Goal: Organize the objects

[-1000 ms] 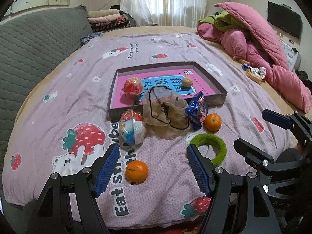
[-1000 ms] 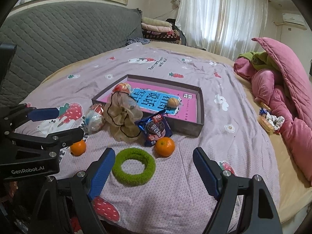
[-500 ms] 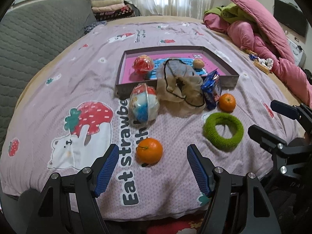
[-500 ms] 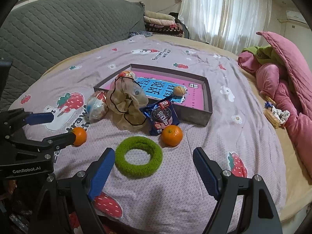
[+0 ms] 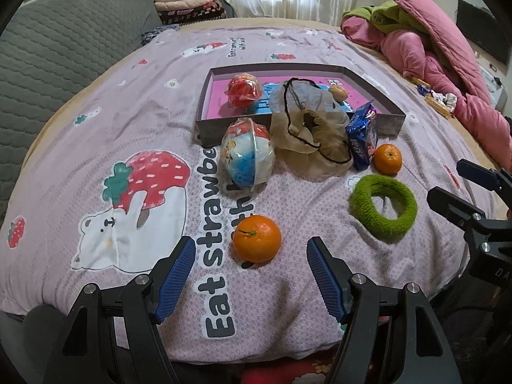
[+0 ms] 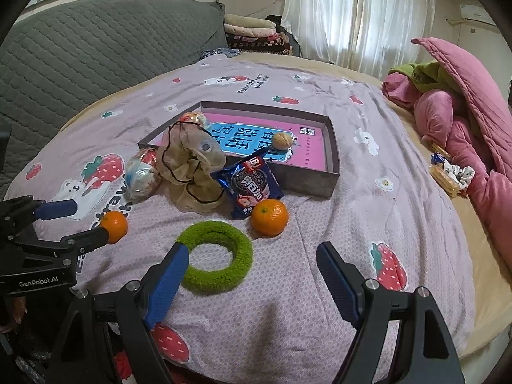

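Left claw (image 5: 249, 275) is wide by an orange (image 5: 257, 239); right claw (image 6: 251, 272), wide too, sees the cookie pack's (image 6: 249, 185) front.

We see bare bedspread (image 5: 134, 118) left of the box (image 5: 297, 124); its near wall is blocked by the ball (image 5: 248, 156), mesh bag (image 5: 308, 131) and snack packet (image 5: 363, 140).

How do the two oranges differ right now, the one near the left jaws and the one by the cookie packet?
The near orange lies alone on the bedspread, just ahead of the open left gripper. The far orange sits beside the cookie packet, close to the tray and green ring. Both are outside the tray and not gripped.
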`<act>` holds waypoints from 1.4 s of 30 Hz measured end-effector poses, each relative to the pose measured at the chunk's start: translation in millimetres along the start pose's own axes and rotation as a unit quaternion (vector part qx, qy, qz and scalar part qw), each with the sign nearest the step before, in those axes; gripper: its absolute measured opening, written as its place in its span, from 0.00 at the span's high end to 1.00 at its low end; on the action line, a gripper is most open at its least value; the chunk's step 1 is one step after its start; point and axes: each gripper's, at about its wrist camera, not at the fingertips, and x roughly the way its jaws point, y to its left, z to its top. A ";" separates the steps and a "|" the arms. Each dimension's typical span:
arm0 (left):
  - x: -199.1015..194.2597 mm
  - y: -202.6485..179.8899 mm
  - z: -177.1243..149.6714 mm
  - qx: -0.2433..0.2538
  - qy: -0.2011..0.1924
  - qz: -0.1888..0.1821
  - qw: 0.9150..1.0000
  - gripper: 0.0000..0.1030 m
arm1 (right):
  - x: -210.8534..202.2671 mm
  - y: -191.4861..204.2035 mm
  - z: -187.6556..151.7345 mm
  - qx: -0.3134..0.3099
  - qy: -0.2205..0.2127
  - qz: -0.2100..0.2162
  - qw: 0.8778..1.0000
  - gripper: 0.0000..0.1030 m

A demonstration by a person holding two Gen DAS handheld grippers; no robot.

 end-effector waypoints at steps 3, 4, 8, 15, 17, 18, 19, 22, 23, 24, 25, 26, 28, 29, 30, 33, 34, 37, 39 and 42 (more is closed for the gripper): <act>4.2 -0.4 0.0 0.001 0.005 0.000 1.000 0.29 | 2.6 -2.5 0.4 0.004 0.001 0.000 1.000 0.21; 5.5 -0.7 -0.1 0.001 0.005 0.001 1.000 0.29 | 3.6 -3.4 0.6 0.005 0.001 0.000 1.000 0.21; 8.4 -0.8 -1.1 0.003 0.007 0.003 1.000 0.29 | 7.0 -6.9 1.4 0.009 0.002 -0.003 1.000 0.21; 12.7 2.4 -0.3 -0.003 0.006 0.002 1.000 0.29 | 10.7 -9.9 4.0 0.013 0.000 -0.004 1.000 0.21; 13.9 4.9 0.3 -0.006 0.006 0.002 1.000 0.29 | 12.3 -10.7 5.1 0.014 0.000 -0.004 1.000 0.21; 14.6 5.8 0.8 -0.008 0.006 0.001 1.000 0.29 | 13.0 -11.3 5.5 0.015 0.000 -0.005 1.000 0.21; 15.3 6.7 0.8 -0.009 0.006 0.001 1.000 0.29 | 13.8 -12.1 6.0 0.015 0.000 -0.005 1.000 0.21; 18.3 7.7 0.7 -0.010 0.009 0.000 1.000 0.29 | 16.1 -13.2 7.6 0.016 0.001 -0.006 1.000 0.21; 19.4 7.5 0.9 -0.009 0.009 0.000 1.000 0.29 | 17.0 -13.4 8.3 0.016 0.001 -0.006 1.000 0.21; 20.6 7.1 1.3 -0.009 0.010 0.000 1.000 0.29 | 18.1 -13.4 9.0 0.016 0.001 -0.006 1.000 0.21; 21.7 7.0 1.6 -0.009 0.010 0.000 1.000 0.29 | 19.4 -13.3 9.7 0.015 0.001 -0.005 1.000 0.21; 23.1 6.9 1.8 -0.009 0.011 -0.001 1.000 0.29 | 21.5 -13.2 10.8 0.014 0.002 -0.004 1.000 0.21; 25.3 7.0 1.8 -0.009 0.012 0.000 1.000 0.29 | 25.2 -13.4 11.8 0.013 0.003 -0.005 1.000 0.21; 26.6 7.6 1.8 -0.011 0.011 0.001 1.000 0.29 | 27.0 -13.5 12.5 0.012 0.005 -0.005 1.000 0.21; 27.8 8.3 1.8 -0.013 0.013 0.001 1.000 0.29 | 28.9 -13.6 12.9 0.011 0.006 -0.005 1.000 0.21; 31.0 8.8 2.1 -0.014 0.015 -0.002 1.000 0.29 | 32.5 -14.6 13.0 0.012 0.009 -0.003 1.000 0.21; 32.0 8.5 2.3 -0.014 0.016 -0.002 1.000 0.29 | 33.9 -14.9 13.1 0.013 0.009 -0.003 1.000 0.21; 34.9 8.6 2.1 -0.014 0.018 -0.001 1.000 0.29 | 38.9 -16.5 14.3 0.014 0.013 -0.003 1.000 0.21; 36.2 8.7 2.6 -0.015 0.017 -0.002 1.000 0.29 | 42.0 -18.0 15.3 0.016 0.015 -0.001 1.000 0.21; 39.4 9.8 3.4 -0.020 0.019 -0.005 1.000 0.29 | 47.0 -20.5 16.4 0.018 0.019 -0.002 1.000 0.21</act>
